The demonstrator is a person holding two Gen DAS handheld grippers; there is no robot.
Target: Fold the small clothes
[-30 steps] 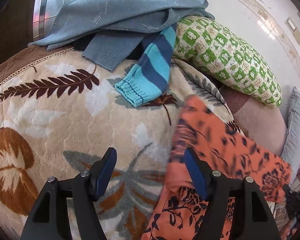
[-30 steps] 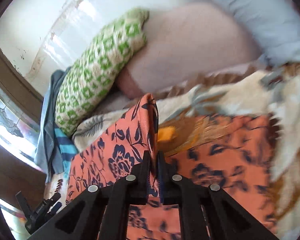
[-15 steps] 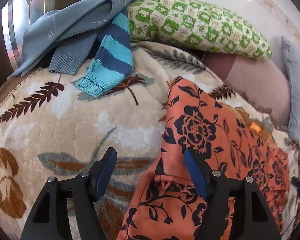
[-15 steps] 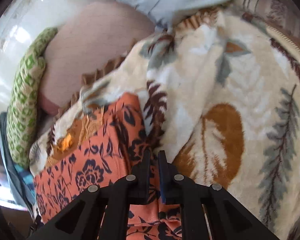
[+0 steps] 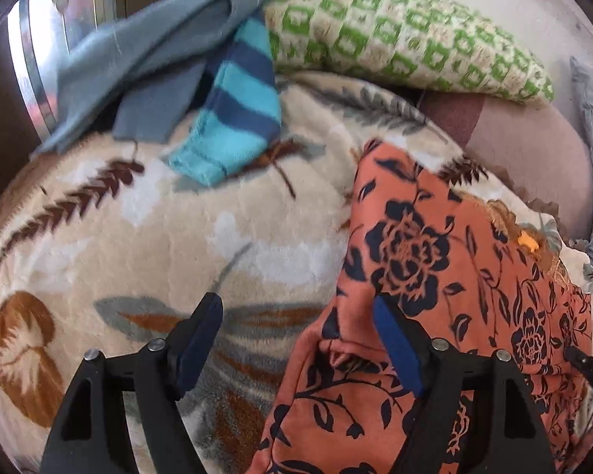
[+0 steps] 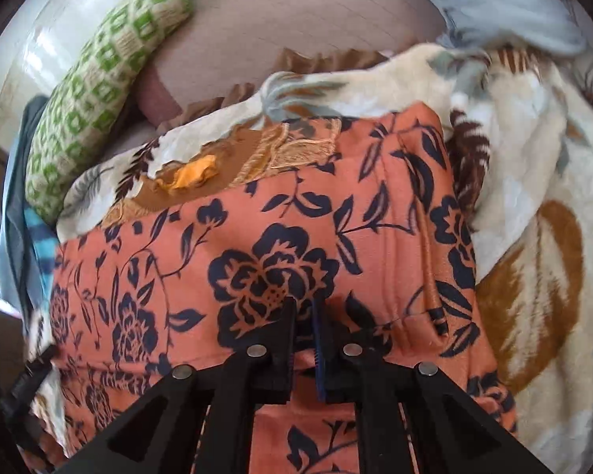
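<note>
**Right wrist view: floral garment pinched, left side not yet gripped**

Right wrist view shows the right hand-held gripper (image 6: 304, 308) clamped narrow on a pinch of the orange floral garment (image 6: 237, 245), which lies spread on the leaf-print blanket (image 6: 533, 205) of the bed. A tan inner lining (image 6: 257, 150) with an orange tag (image 6: 193, 173) shows at the garment's far edge.

From the left wrist camera, the left hand-held gripper (image 5: 296, 328) stands wide, holding nothing; 1 finger is over bare blanket (image 5: 178, 237), the other over the garment's (image 5: 435, 260) near edge.

Risks, as I judge them: with only 1 pinch held, lifting could drag the cloth into a bunch rather than a clean fold. The plush blanket may cling and skew the crease. If the left side closes off the edge, it could catch blanket pile instead. The striped knit (image 5: 237, 118) and grey clothes (image 5: 146, 59) lie well apart, beside the green patterned pillow (image 5: 407, 39).
</note>
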